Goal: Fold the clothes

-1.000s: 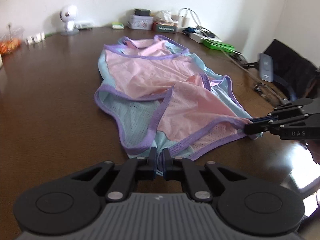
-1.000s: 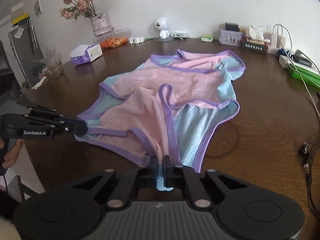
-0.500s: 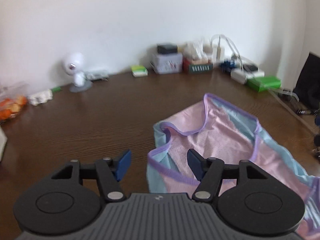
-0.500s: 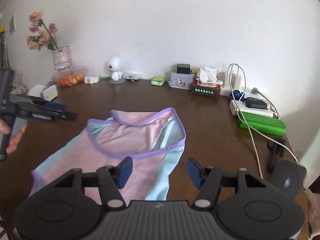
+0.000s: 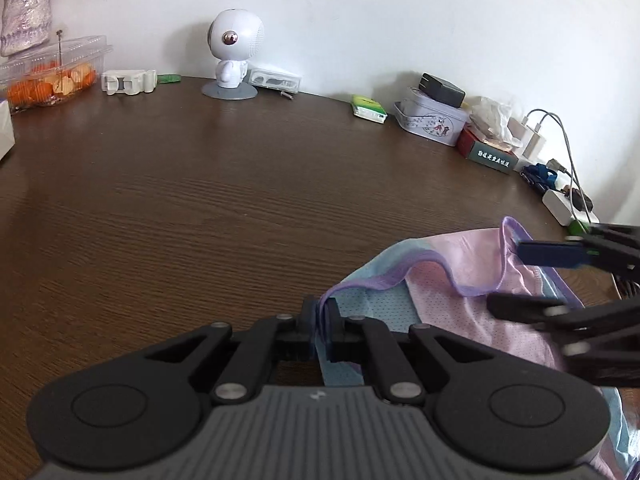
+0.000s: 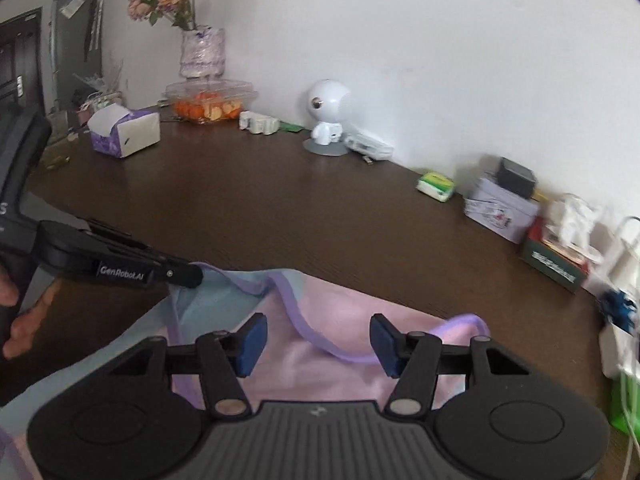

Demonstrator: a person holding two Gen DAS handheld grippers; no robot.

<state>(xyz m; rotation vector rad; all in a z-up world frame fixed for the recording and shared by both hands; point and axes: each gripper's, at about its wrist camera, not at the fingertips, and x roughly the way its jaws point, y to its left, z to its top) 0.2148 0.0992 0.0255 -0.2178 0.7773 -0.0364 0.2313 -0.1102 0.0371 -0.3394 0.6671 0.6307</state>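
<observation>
A pink and light-blue mesh garment (image 5: 440, 292) with purple trim lies on the dark wooden table (image 5: 200, 200). My left gripper (image 5: 322, 320) is shut on a corner of its purple-trimmed edge, and the cloth rises between the pads. The right wrist view shows that left gripper (image 6: 188, 276) at the left, pinching the blue corner of the garment (image 6: 340, 308), with a hand (image 6: 24, 320) behind it. My right gripper (image 6: 318, 344) is open just over the pink cloth and a loop of purple trim, pressing on nothing. From the left wrist view the right gripper (image 5: 520, 280) hangs over the garment's right side.
Along the back wall stand a white robot-shaped figure (image 5: 234, 56), a clear box of orange fruit (image 5: 52, 68), a tin box (image 5: 432, 120) and chargers with cables (image 5: 564, 204). A purple tissue box (image 6: 124, 134) and a flower vase (image 6: 202, 54) sit at the far left.
Both grippers let go of the near hem and travelled across the garment. The left one opened, then shut on the far trimmed corner. The right one opened and stays open.
</observation>
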